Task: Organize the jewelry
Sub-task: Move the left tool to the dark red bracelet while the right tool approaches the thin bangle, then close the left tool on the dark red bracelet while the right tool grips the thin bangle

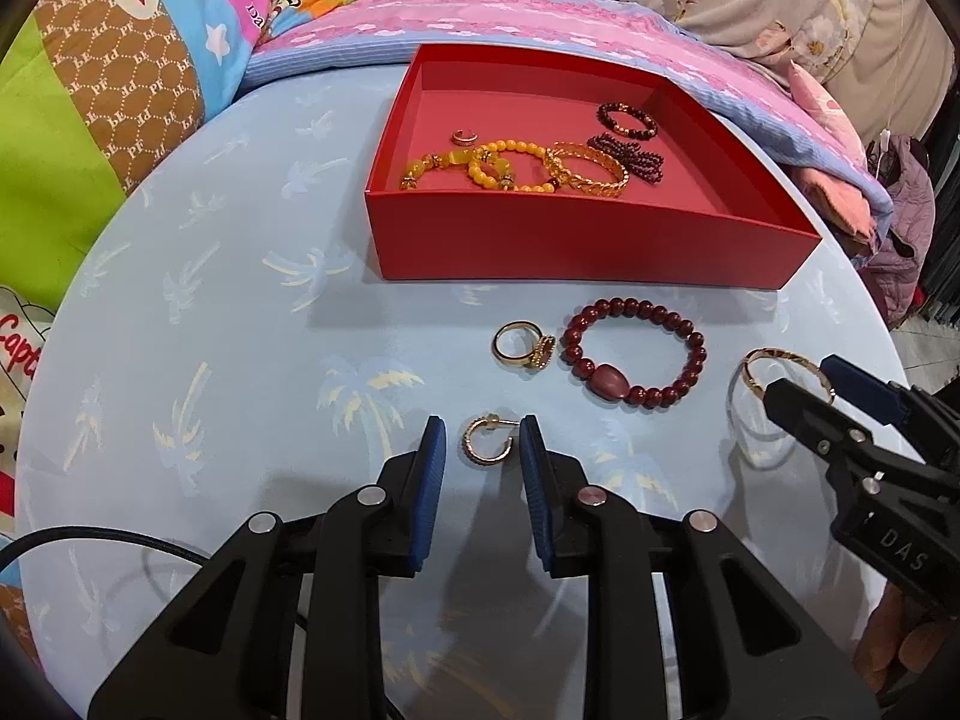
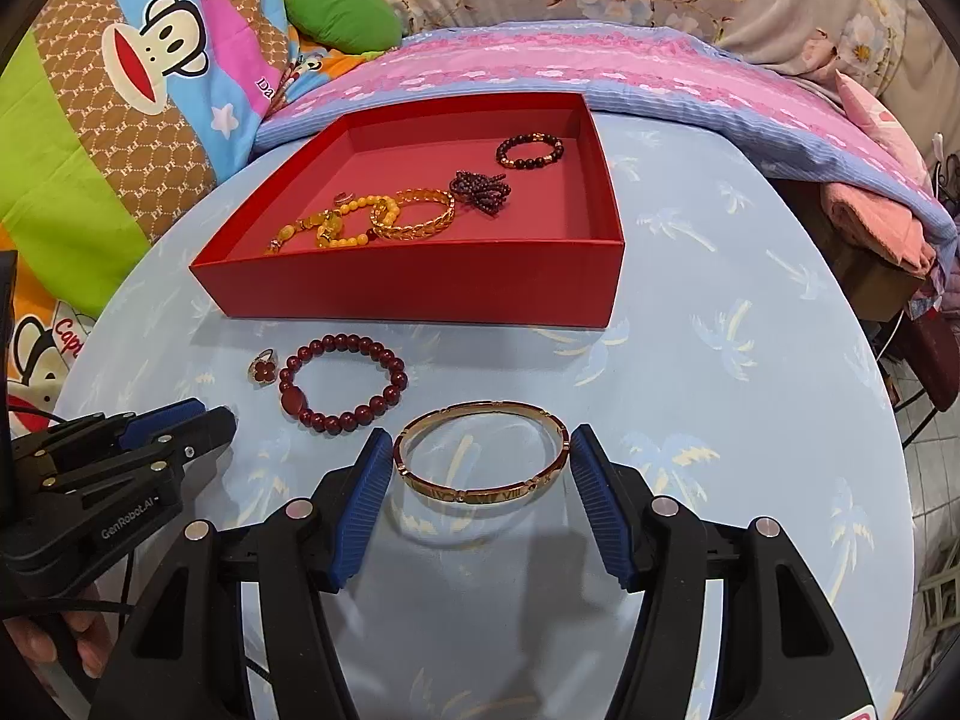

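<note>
Both grippers straddle jewelry, neither clamped yet.

Your left gripper stands apart around the small gold hoop earring at lower centre of its view; your right gripper is spread wide around the gold bangle, pads beside it, contact unclear. You look to be at the pick-up step. Next, squeeze gently, lift, and carry each piece to the red box at upper centre of the worktop.
</note>
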The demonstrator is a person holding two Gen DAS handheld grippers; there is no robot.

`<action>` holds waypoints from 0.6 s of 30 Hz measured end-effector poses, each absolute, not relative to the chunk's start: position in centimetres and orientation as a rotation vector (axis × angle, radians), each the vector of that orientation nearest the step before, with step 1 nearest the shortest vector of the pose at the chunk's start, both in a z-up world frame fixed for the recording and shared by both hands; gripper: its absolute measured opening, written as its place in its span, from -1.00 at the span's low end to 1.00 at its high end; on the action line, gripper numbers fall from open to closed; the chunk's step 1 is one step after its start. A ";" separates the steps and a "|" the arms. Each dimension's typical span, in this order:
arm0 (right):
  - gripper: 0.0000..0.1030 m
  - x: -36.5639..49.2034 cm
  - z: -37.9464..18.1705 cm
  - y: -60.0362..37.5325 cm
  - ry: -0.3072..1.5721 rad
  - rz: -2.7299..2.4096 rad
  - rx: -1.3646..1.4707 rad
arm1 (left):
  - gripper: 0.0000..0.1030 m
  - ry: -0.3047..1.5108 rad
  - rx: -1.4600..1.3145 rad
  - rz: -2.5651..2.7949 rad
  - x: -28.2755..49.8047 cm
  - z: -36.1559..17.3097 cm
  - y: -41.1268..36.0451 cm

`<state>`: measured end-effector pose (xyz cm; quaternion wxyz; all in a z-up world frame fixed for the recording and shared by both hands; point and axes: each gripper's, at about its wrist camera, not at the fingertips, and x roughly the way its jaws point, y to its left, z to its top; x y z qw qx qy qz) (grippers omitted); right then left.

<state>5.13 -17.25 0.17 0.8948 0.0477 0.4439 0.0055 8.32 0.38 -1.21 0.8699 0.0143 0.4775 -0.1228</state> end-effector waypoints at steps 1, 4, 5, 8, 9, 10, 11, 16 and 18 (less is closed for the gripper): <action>0.14 5.1 0.1 -17.3 0.921 0.011 0.099 | -0.52 0.996 0.028 -0.263 8.3 -1.0 0.3; 0.14 5.1 0.1 -17.4 0.922 0.008 0.102 | -0.52 0.983 0.021 -0.287 8.2 -0.4 -0.3; 0.14 5.1 0.1 -17.5 0.921 0.007 0.104 | -0.51 0.976 0.018 -0.299 8.3 -0.1 -0.6; 0.14 5.0 0.2 -17.7 0.916 0.003 0.111 | -0.42 0.974 0.010 -0.316 8.9 0.2 -1.6; 0.14 5.1 0.3 -17.8 0.916 0.002 0.111 | -0.41 0.974 0.007 -0.317 9.2 0.2 -2.0; 0.14 5.1 0.3 -17.8 0.916 0.002 0.111 | -0.41 0.972 0.006 -0.318 9.4 0.2 -2.3; 0.14 5.1 0.2 -17.9 0.917 0.003 0.112 | -0.39 0.970 0.007 -0.319 9.7 0.2 -2.7; 0.14 5.2 0.0 -18.0 0.921 0.007 0.116 | -0.37 0.994 0.048 -0.300 11.0 -0.9 -4.4; 0.14 5.2 -0.1 -18.1 0.922 0.008 0.119 | -0.39 0.988 0.064 -0.290 10.9 -1.3 -4.6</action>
